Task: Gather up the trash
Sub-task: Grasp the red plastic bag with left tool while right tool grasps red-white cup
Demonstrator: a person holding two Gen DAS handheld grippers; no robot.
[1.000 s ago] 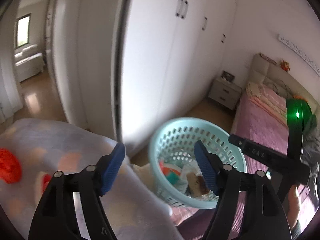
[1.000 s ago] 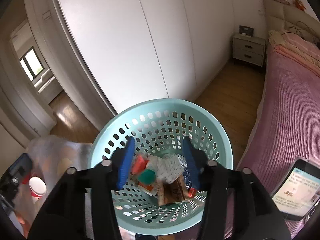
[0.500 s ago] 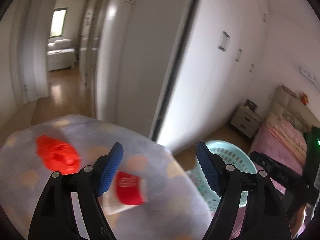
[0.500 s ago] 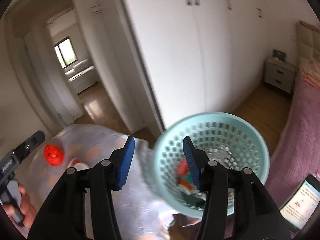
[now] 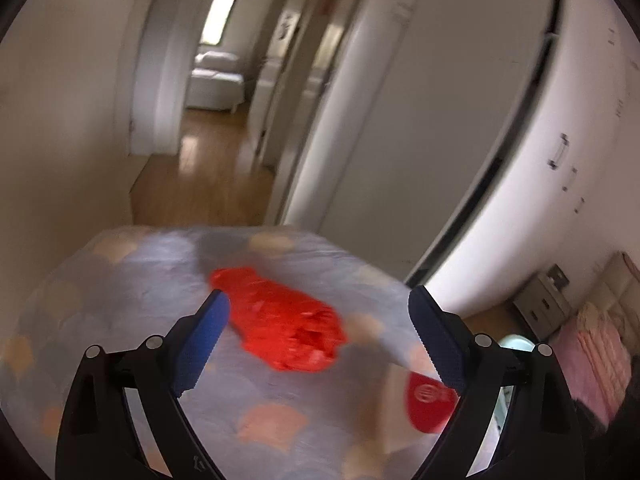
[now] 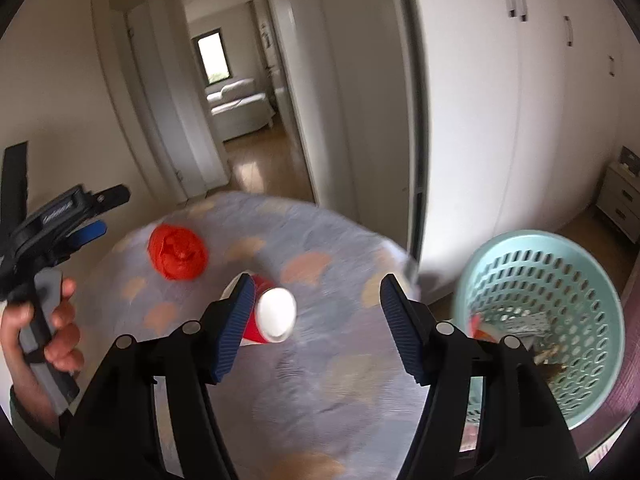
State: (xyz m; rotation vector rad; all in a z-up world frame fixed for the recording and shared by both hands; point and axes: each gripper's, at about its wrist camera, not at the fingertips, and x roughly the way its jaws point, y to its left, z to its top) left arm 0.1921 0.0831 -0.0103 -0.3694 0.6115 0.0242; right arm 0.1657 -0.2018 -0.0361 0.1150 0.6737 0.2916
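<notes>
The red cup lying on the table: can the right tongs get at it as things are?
Probably yes. The red cup lies just ahead of the right tongs, whose jaws are opening and empty, and nothing lies between them.

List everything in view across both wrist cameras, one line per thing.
crumpled red plastic bag: 1, red, on the table, far left.
red paper cup: 1, red, white inside, lying on its side mid-table.
patterned tablecloth: 1, pale blue with peach patches, covering the table.
perforated plastic basket: 1, mint green, right of table, trash inside.
wardrobe: 1, white, right wall.
nightstand: 1, grey, far right.
left gripper: black, blue pads, opening, empty.
right gripper: same, opening, empty.
</notes>
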